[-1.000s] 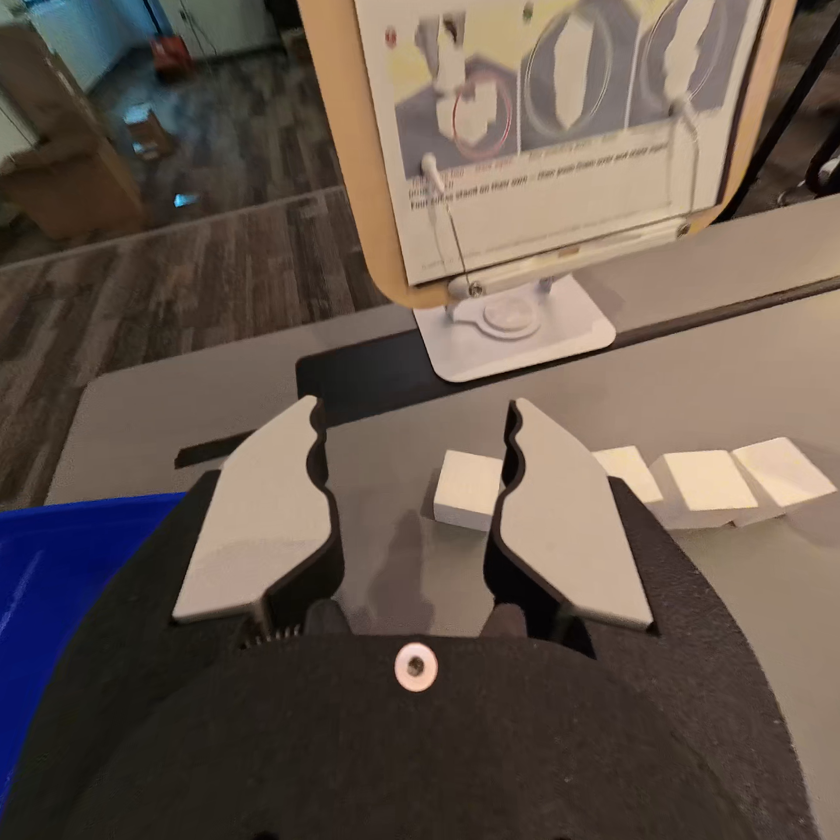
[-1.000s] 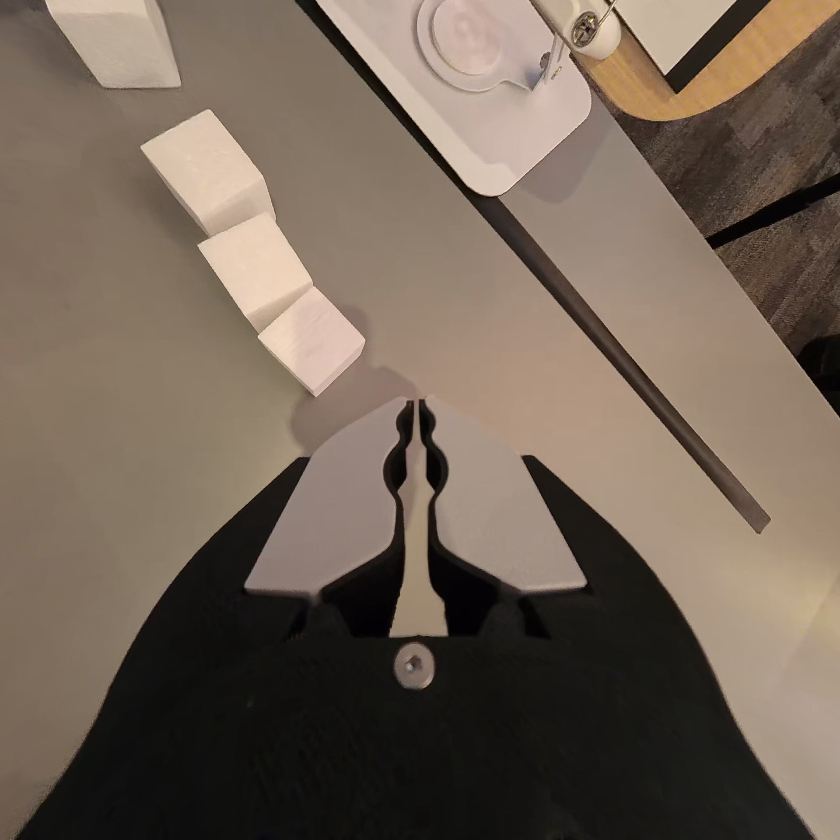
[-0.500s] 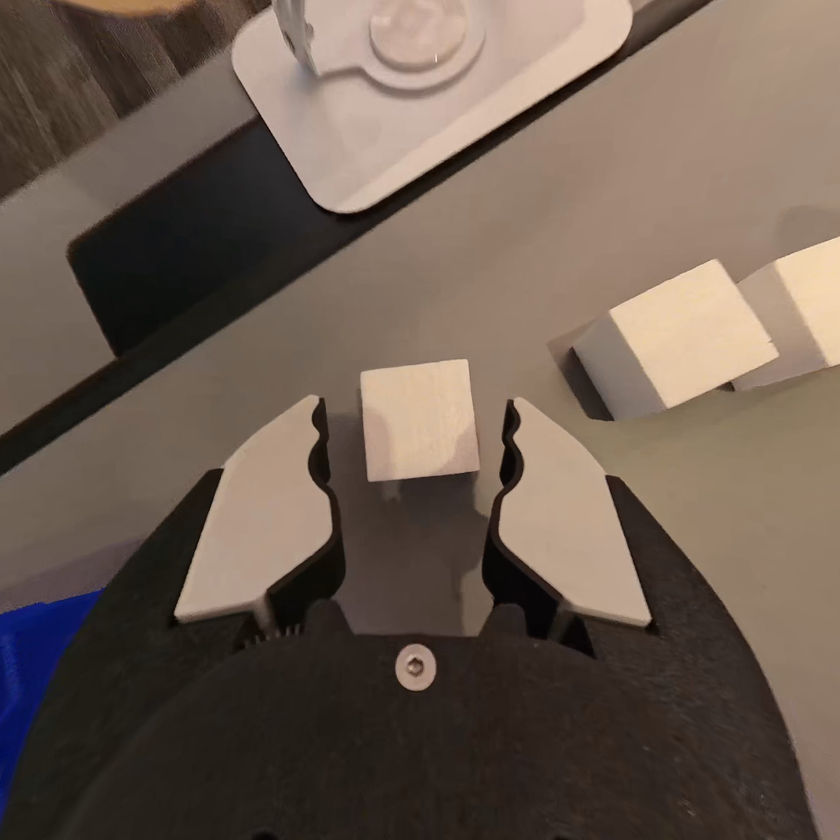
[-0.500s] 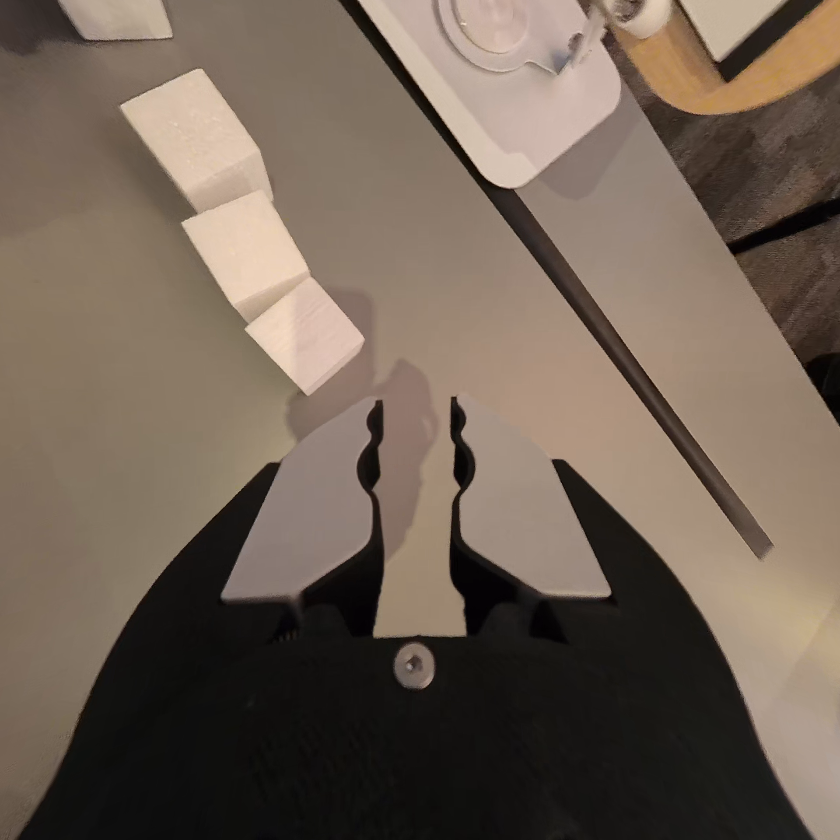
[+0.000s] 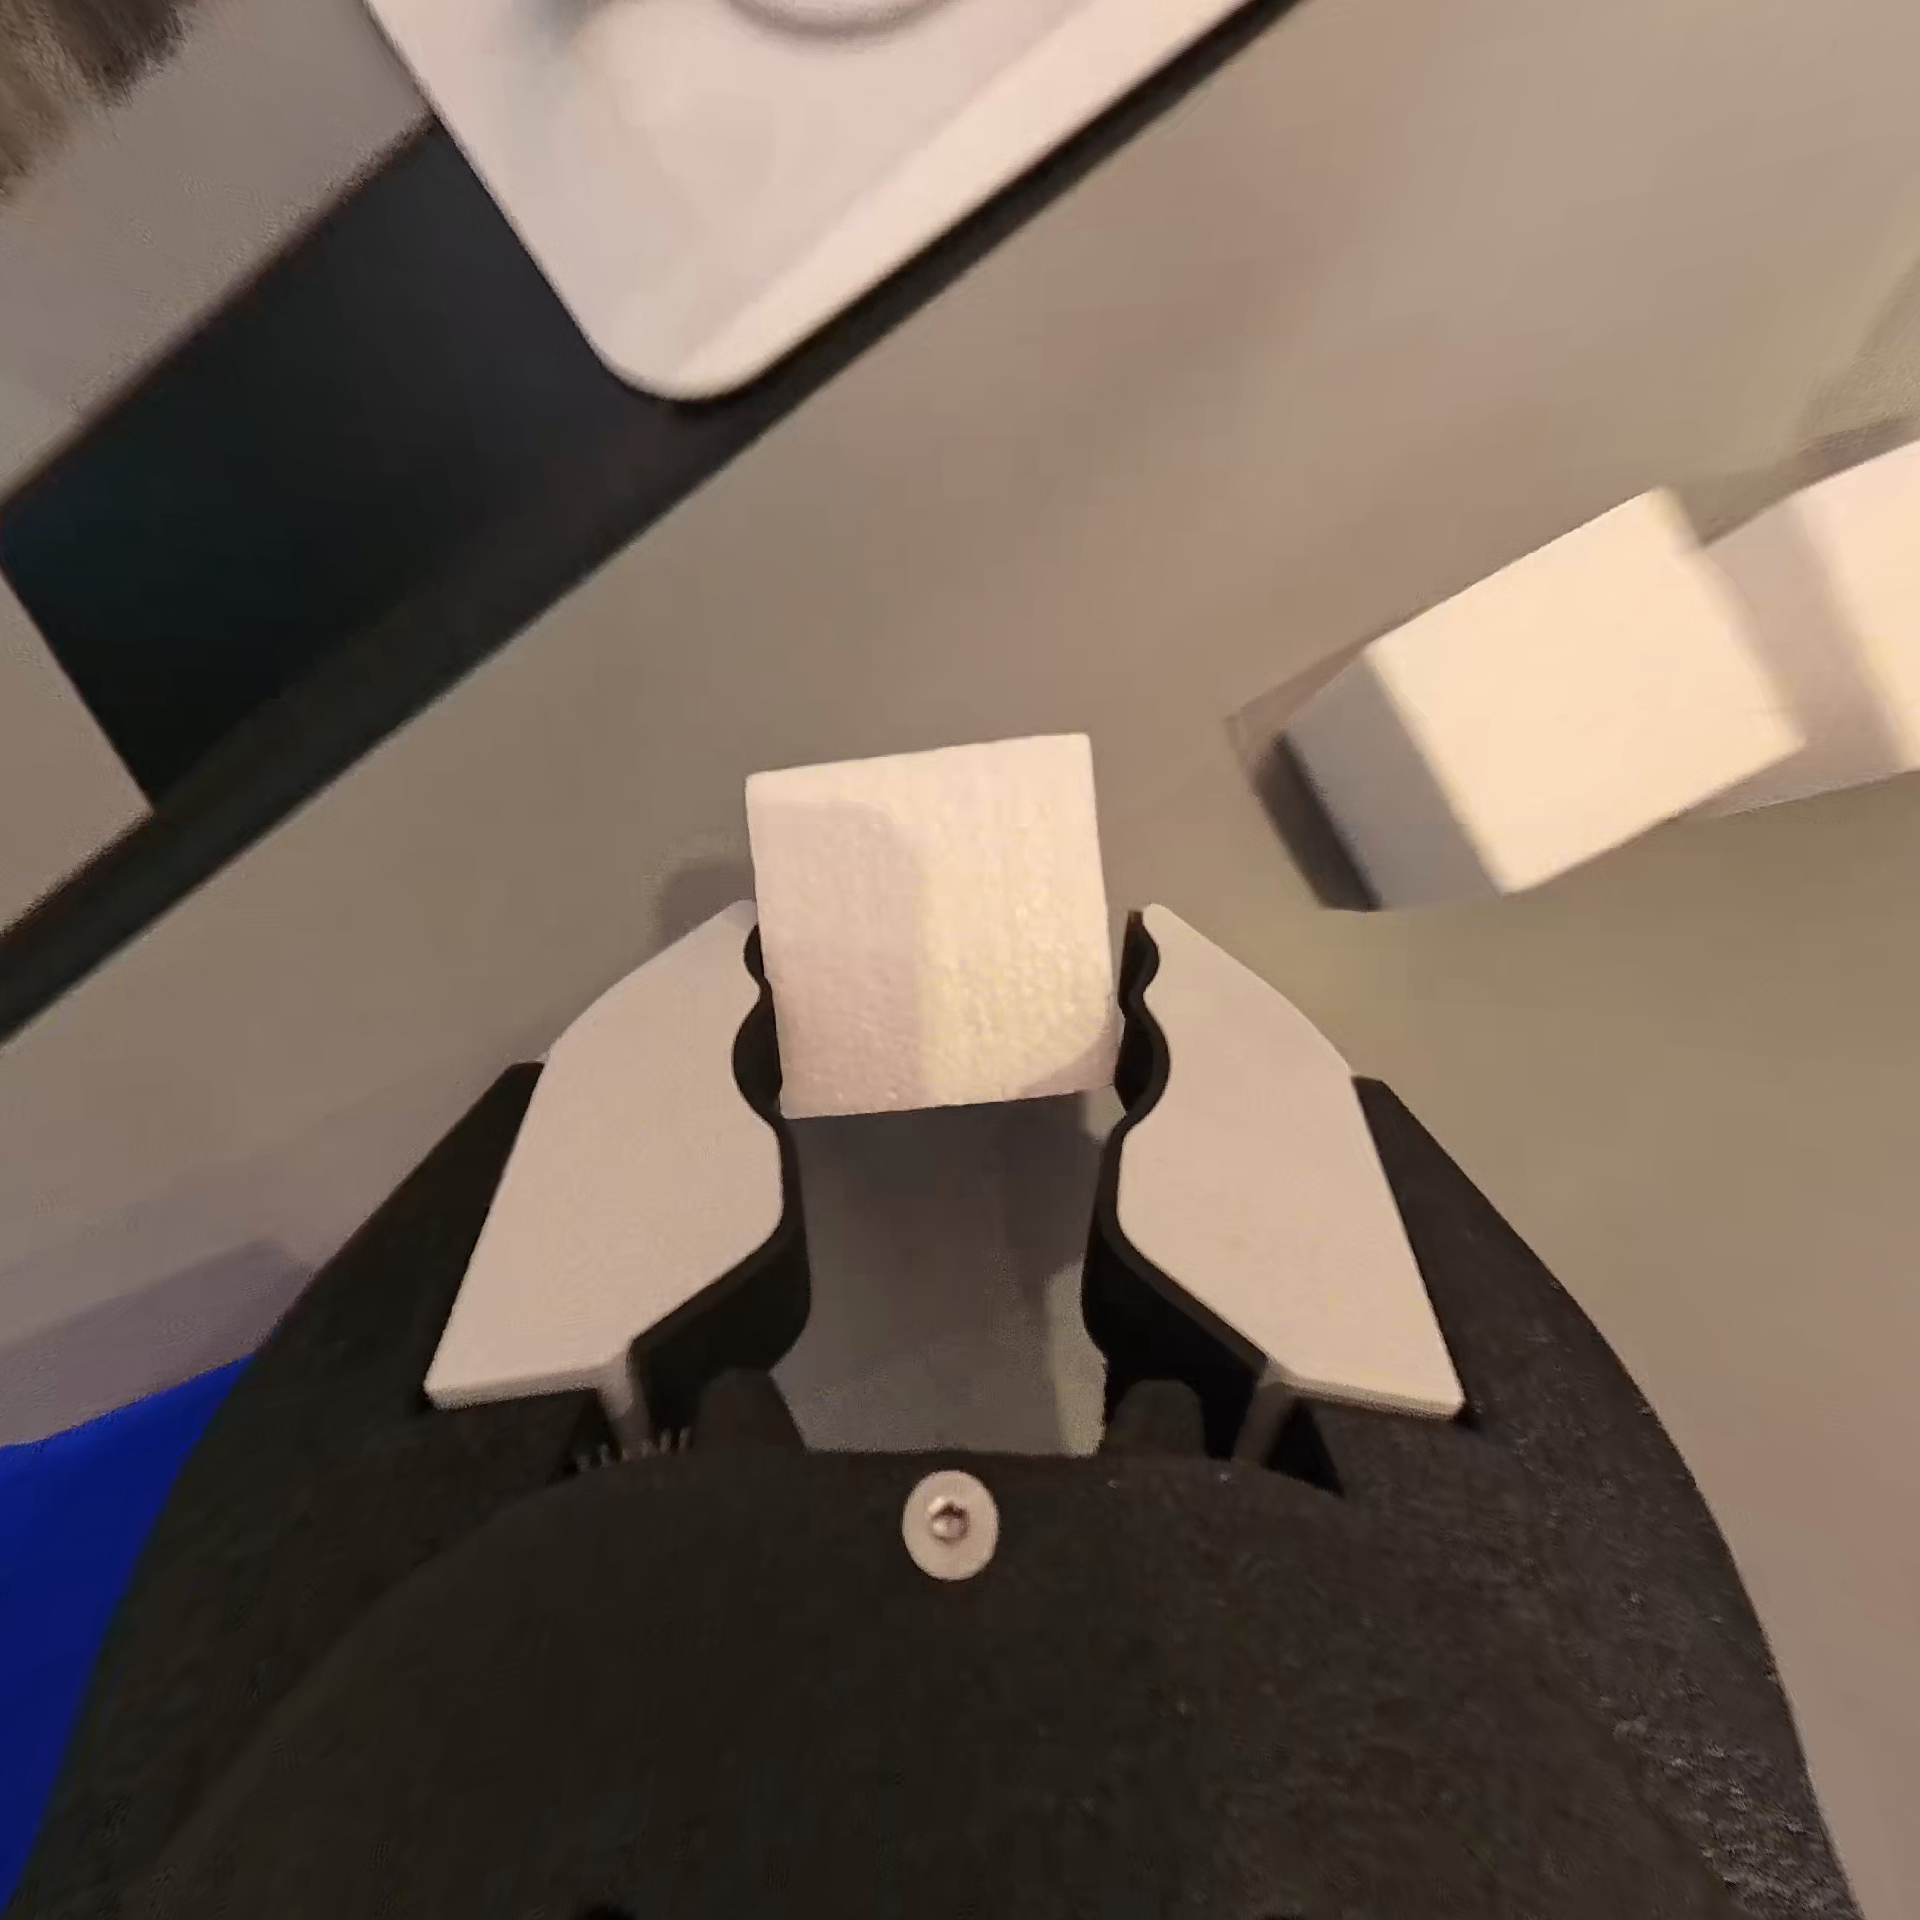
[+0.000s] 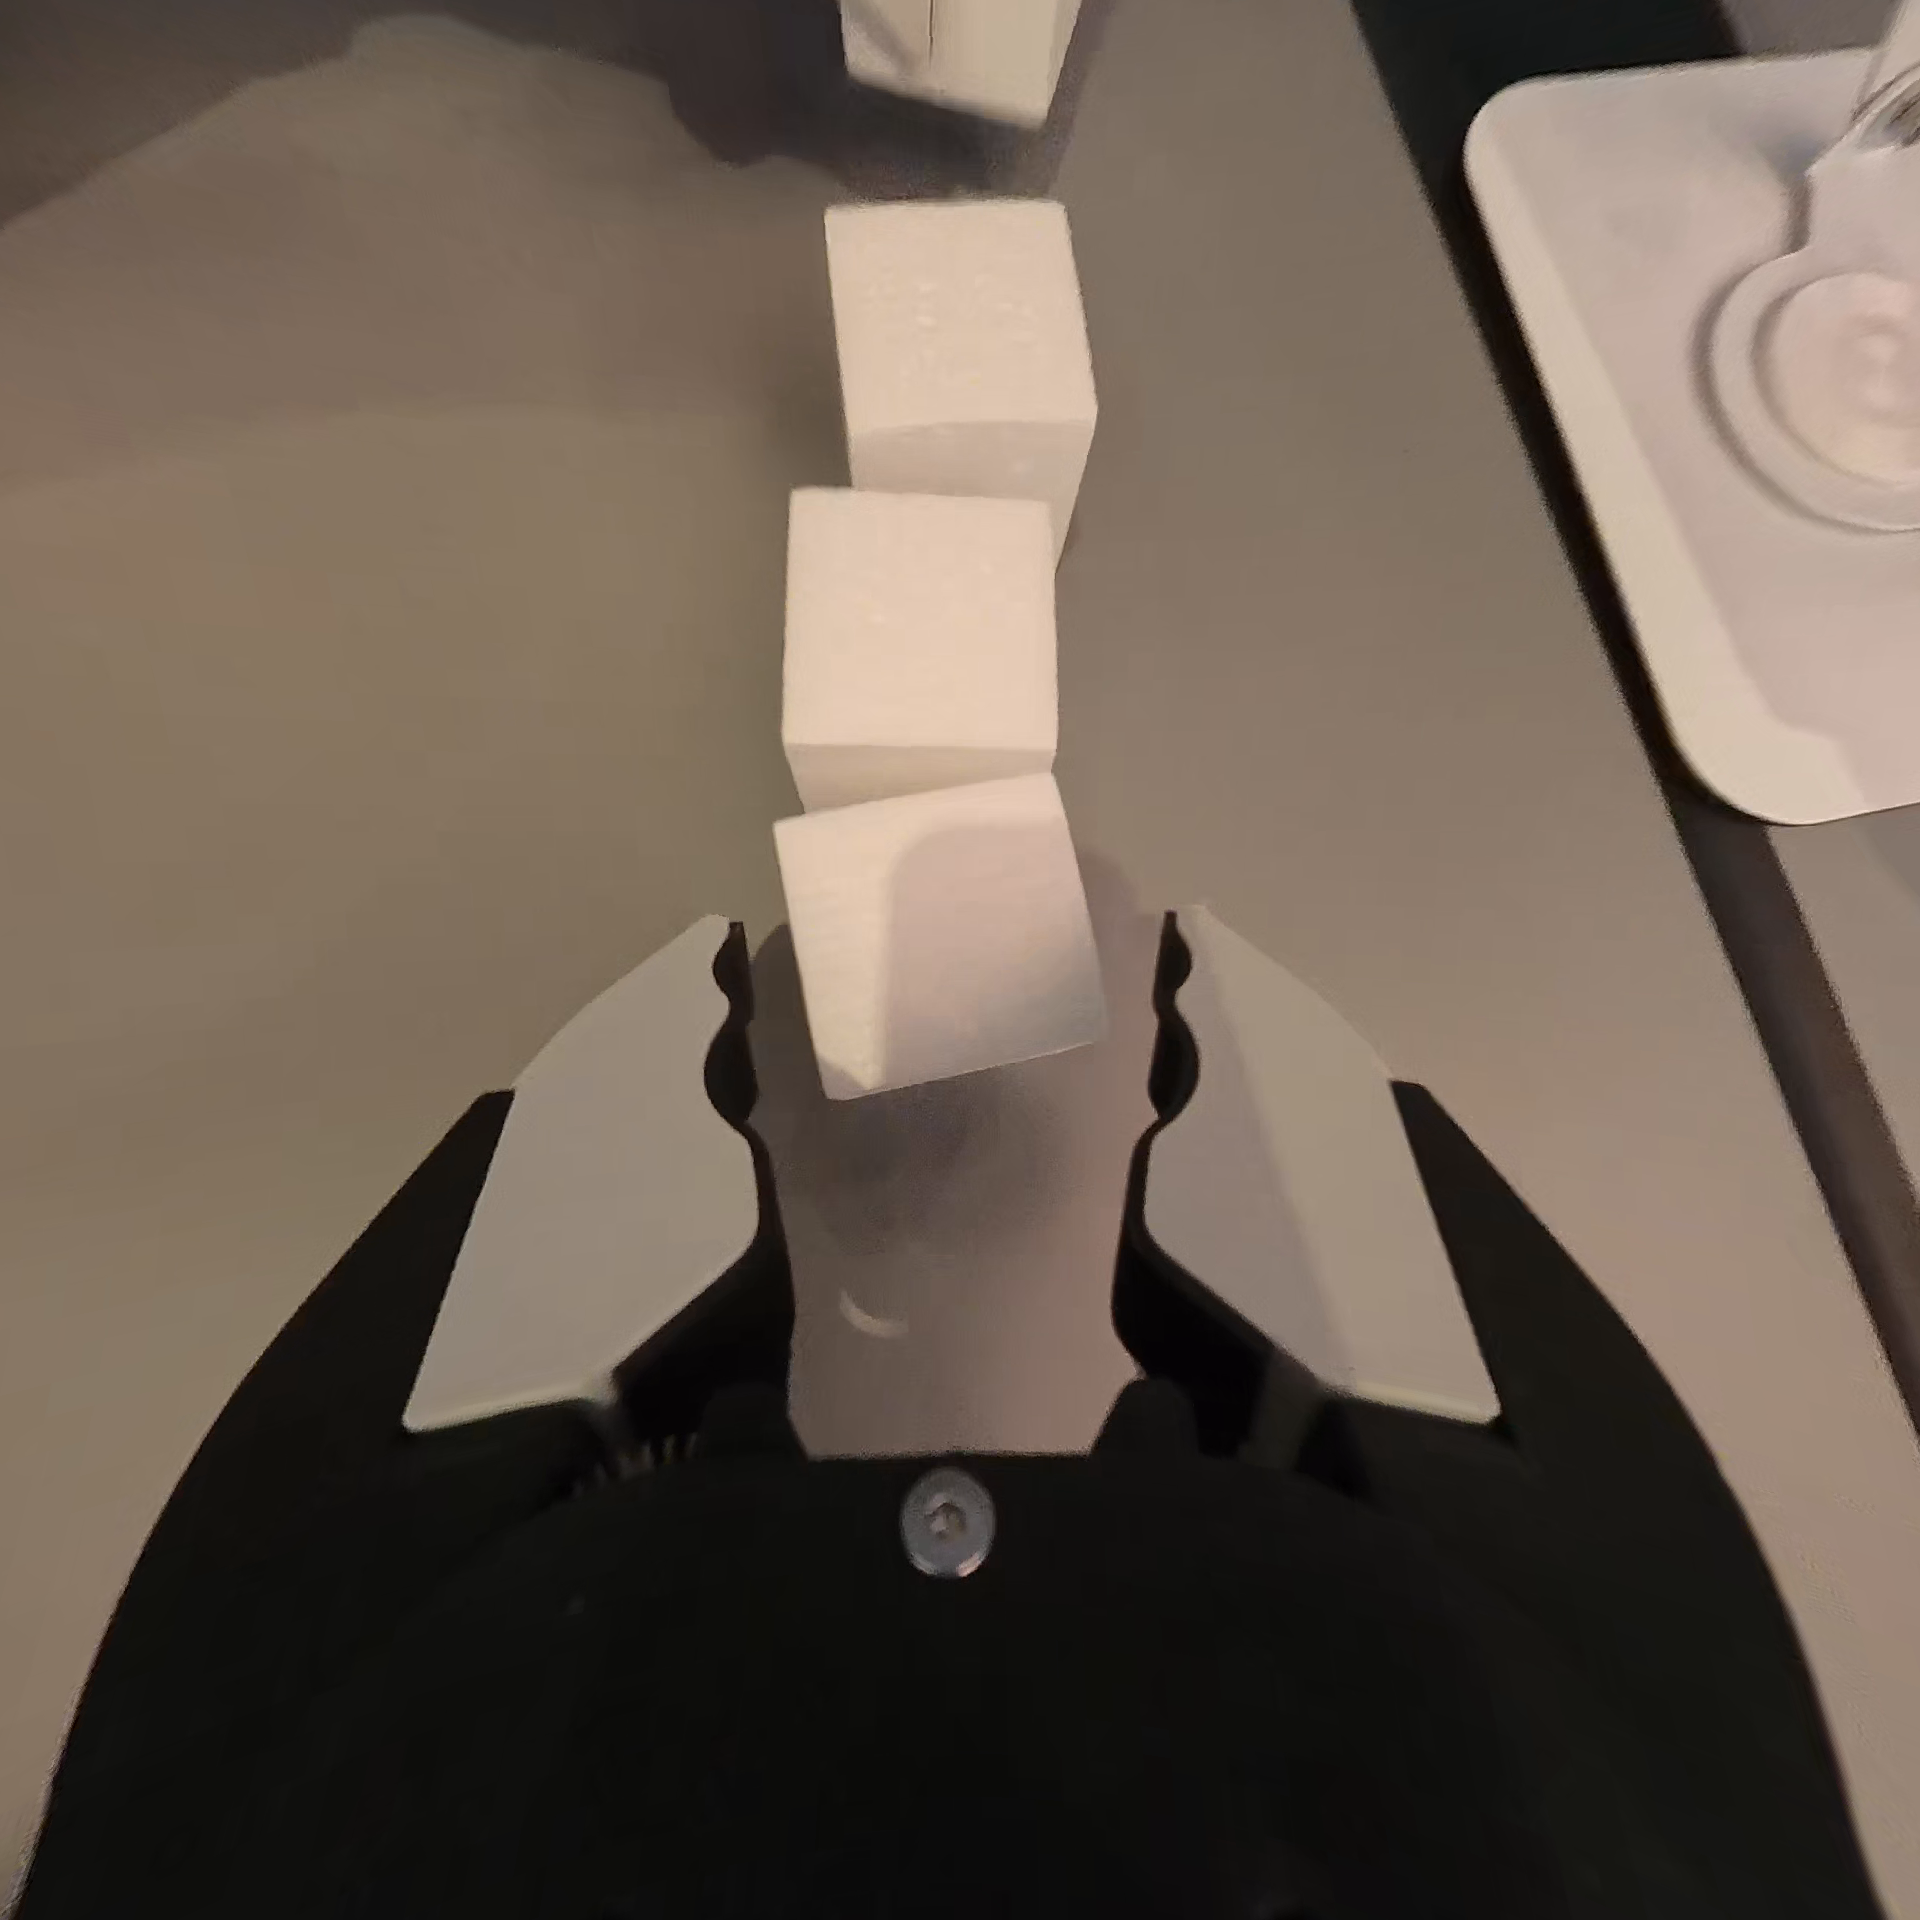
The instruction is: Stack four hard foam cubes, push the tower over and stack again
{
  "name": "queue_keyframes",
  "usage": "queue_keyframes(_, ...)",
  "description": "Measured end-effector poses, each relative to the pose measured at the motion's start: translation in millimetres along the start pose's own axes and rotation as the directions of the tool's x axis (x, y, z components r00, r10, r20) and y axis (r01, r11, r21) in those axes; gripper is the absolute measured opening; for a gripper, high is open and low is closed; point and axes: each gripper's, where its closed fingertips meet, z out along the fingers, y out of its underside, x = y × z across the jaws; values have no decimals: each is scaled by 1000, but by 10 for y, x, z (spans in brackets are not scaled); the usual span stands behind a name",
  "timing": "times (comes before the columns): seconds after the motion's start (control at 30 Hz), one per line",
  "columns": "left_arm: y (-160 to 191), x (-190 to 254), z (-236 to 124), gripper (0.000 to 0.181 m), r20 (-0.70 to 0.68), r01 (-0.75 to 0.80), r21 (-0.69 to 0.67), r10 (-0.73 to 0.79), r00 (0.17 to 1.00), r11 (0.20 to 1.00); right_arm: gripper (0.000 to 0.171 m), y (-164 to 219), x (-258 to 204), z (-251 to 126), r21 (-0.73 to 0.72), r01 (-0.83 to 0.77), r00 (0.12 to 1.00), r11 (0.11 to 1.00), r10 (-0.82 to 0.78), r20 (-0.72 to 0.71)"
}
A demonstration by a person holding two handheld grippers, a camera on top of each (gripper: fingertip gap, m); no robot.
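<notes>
Four white foam cubes lie on the grey table (image 6: 312,727). In the left wrist view, my left gripper (image 5: 943,920) is closed on one cube (image 5: 925,862), with both fingertips against its sides. Two more cubes (image 5: 1558,727) (image 5: 1860,623) lie to its right. In the right wrist view, three cubes form a row. My right gripper (image 6: 951,925) is open around the nearest cube (image 6: 977,914), with a gap on each side. The middle cube (image 6: 920,634) and the far cube (image 6: 956,343) lie beyond it. The fourth cube (image 6: 956,52) shows at the top edge.
A white stand base (image 5: 779,156) sits at the back of the table and shows at right in the right wrist view (image 6: 1714,416). A black strip (image 5: 260,520) runs along the table beside it. A blue bin (image 5: 62,1558) is at the lower left. The left gripper's tips are roughly 25 cm from the right gripper's.
My left gripper moved forward and down over the single cube and closed on it. My right gripper opened from shut and swung in line with the row, around its nearest cube.
</notes>
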Motion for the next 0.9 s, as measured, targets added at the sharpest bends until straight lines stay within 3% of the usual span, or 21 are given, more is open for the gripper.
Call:
queue_keyframes(0.07,-225,183,-219,63,-59,-32,99,38,998,995,60,57,-6,22,-6,15,1000,1000,-15,14)
queue_keyframes(0.2,-585,909,-583,63,-220,-227,285,294,930,931,60,59,41,-152,55,-31,999,998,29,43)
queue_keyframes(0.37,-697,1583,-470,63,-282,-452,344,549,787,823,60,119,260,-650,132,-106,994,986,108,-11)
queue_keyframes(0.6,-680,1563,-271,63,-304,-614,324,694,652,720,60,91,373,-1190,246,-154,984,957,171,-48)
queue_keyframes(0.73,-709,1584,-254,63,-345,-659,339,740,577,672,60,33,362,-1250,260,-139,986,956,157,-51)
queue_keyframes(0.9,-645,1656,-177,63,-394,-758,339,816,423,557,60,11,337,-1204,226,-114,990,967,130,-56)
